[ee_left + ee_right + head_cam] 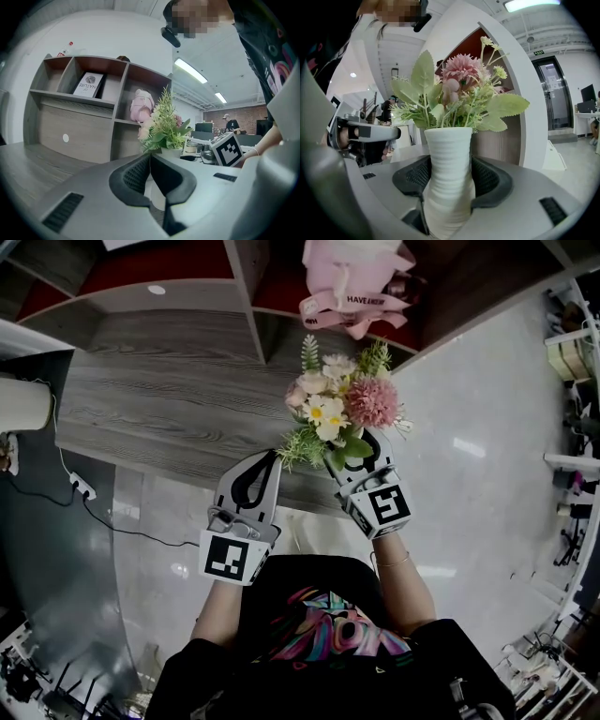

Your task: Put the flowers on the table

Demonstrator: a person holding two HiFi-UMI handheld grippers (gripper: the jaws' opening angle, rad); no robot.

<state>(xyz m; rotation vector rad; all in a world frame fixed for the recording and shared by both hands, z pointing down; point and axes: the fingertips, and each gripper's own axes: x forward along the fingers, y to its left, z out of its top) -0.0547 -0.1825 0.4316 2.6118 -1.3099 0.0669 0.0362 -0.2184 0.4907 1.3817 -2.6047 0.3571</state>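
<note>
White ribbed vase clamped in right tongs
Pink-and-white flowers fill it, above the tongs; left tongs beside, pressed together, empty.

The vase looks matt white with fine ribs, and the flowers look like plastic or cloth. The table shows grey wood grain, matt, while the floor is glossy and smooth.
</note>
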